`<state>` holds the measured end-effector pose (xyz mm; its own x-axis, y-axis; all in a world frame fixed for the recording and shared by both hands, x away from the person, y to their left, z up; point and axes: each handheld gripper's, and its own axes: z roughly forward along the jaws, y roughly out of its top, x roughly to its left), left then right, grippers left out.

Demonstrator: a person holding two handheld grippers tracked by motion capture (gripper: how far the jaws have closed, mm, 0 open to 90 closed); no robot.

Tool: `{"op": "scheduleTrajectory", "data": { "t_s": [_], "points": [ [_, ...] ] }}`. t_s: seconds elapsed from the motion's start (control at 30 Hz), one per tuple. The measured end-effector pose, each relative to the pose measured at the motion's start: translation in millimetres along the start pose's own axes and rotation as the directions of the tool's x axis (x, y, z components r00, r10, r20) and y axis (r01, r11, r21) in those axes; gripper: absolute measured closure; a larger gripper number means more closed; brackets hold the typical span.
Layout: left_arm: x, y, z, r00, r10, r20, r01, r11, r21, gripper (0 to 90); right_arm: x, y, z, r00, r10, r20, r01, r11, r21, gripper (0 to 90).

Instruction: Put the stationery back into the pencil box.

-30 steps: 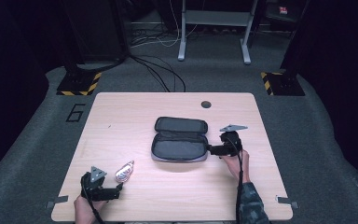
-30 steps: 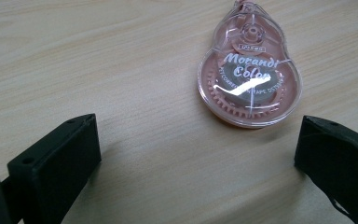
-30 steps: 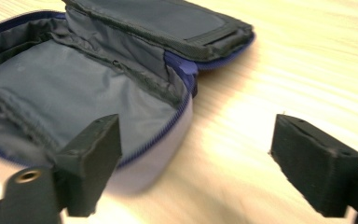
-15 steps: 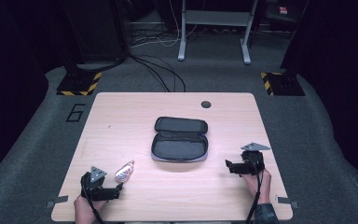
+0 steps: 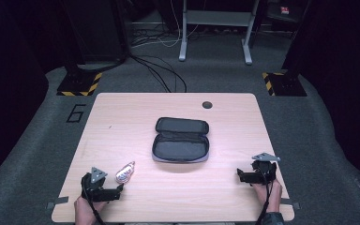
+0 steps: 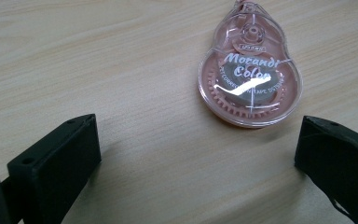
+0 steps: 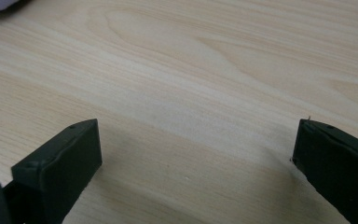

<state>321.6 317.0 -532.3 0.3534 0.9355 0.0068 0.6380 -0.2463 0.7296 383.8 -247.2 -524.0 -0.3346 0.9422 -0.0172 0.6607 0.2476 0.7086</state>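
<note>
A dark pencil case point(image 5: 181, 139) lies unzipped and spread open at the middle of the wooden table point(image 5: 122, 117). Near the front left lies a pink see-through correction tape dispenser point(image 5: 125, 172) point(image 6: 250, 79), flat on the wood. My left gripper point(image 5: 117, 191) point(image 6: 196, 158) rests just in front of it, open, and the dispenser sits beyond the jaw tips, nearer the right one. At the front right my right gripper point(image 5: 240, 176) point(image 7: 193, 163) rests on the table, open, with bare wood between its jaws.
A round cable hole point(image 5: 207, 104) sits near the table's far edge. Beyond the table on the grey floor are a metal frame's legs point(image 5: 214, 33), black cables point(image 5: 161, 75), and two hazard-striped bases point(image 5: 79, 84).
My right gripper has drawn back from the pencil case's right end to the table's front right corner. The left gripper and the dispenser have stayed put.
</note>
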Motion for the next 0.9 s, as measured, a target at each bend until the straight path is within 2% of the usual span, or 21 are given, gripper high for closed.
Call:
{"op": "scheduleTrajectory", "data": {
  "t_s": [0.2, 0.23, 0.3, 0.33, 0.37, 0.4, 0.5, 0.53, 0.6, 0.67, 0.87, 0.9],
  "points": [
    [1.3, -0.2, -2.7, 0.9997, -0.001, 0.025, 0.001, 1.0000, -0.001, 0.1, -2.9, -6.2, 0.4, 1.0000, -0.001, 0.001, 0.001, 1.000, -0.017, 0.0],
    [1.5, -0.6, -2.7, 0.9997, -0.005, 0.026, 0.005, 0.9999, -0.011, 0.1, -2.1, -7.0, 0.2, 0.9998, 0.019, -0.003, -0.019, 1.000, -0.020, 0.0],
    [0.9, 2.0, -6.2, 0.9990, -0.003, 0.045, 0.004, 0.9994, -0.034, 0.1, -2.0, -7.3, 0.0, 1.0000, -0.001, 0.000, 0.001, 1.000, -0.027, 0.0],
    [0.2, 4.3, -8.2, 0.9978, -0.004, 0.066, 0.006, 0.9996, -0.026, 0.1, -1.2, -7.4, 0.0, 1.0000, 0.000, 0.004, 0.000, 0.999, -0.034, 0.0],
    [0.2, 4.3, -8.2, 0.9978, -0.004, 0.066, 0.006, 0.9996, -0.026, 0.2, -1.2, -7.4, 0.0, 1.0000, 0.000, 0.004, 0.000, 0.999, -0.034, 0.0],
    [-2.6, 8.2, -7.5, 0.9972, 0.006, 0.075, -0.003, 0.9988, -0.048, 0.2, -1.3, -7.3, -0.2, 1.0000, 0.000, 0.004, 0.000, 1.000, -0.029, 0.0],
    [-6.3, 13.0, -6.0, 0.9954, 0.017, 0.094, -0.013, 0.9988, -0.047, 0.0, -1.8, -7.4, 0.0, 1.0000, -0.001, -0.001, 0.001, 0.999, -0.032, 0.0],
    [-8.9, 17.3, -3.3, 0.9937, 0.040, 0.105, -0.036, 0.9987, -0.036, 0.0, -1.8, -7.4, 0.0, 1.0000, -0.001, -0.001, 0.001, 0.999, -0.032, 0.0],
    [-10.5, 20.6, 1.4, 0.9921, 0.055, 0.113, -0.052, 0.9981, -0.033, 0.4, -2.0, -7.4, 0.1, 1.0000, 0.000, -0.002, 0.000, 1.000, -0.031, 0.0],
    [-11.0, 22.7, 5.8, 0.9914, 0.056, 0.118, -0.052, 0.9982, -0.031, 0.5, -2.1, -7.4, 0.1, 1.0000, 0.001, -0.003, -0.001, 1.000, -0.030, 0.0],
    [-11.0, 24.6, 12.7, 0.9875, 0.067, 0.142, -0.066, 0.9977, -0.016, 10.2, -2.5, -7.2, 0.0, 1.0000, 0.007, -0.005, -0.007, 1.000, -0.021, 0.1],
    [-11.8, 24.4, 14.6, 0.9879, 0.074, 0.137, -0.070, 0.9971, -0.028, 15.6, -3.4, -7.4, -0.1, 1.0000, 0.003, -0.009, -0.003, 1.000, -0.016, 0.1]
  ]
}}
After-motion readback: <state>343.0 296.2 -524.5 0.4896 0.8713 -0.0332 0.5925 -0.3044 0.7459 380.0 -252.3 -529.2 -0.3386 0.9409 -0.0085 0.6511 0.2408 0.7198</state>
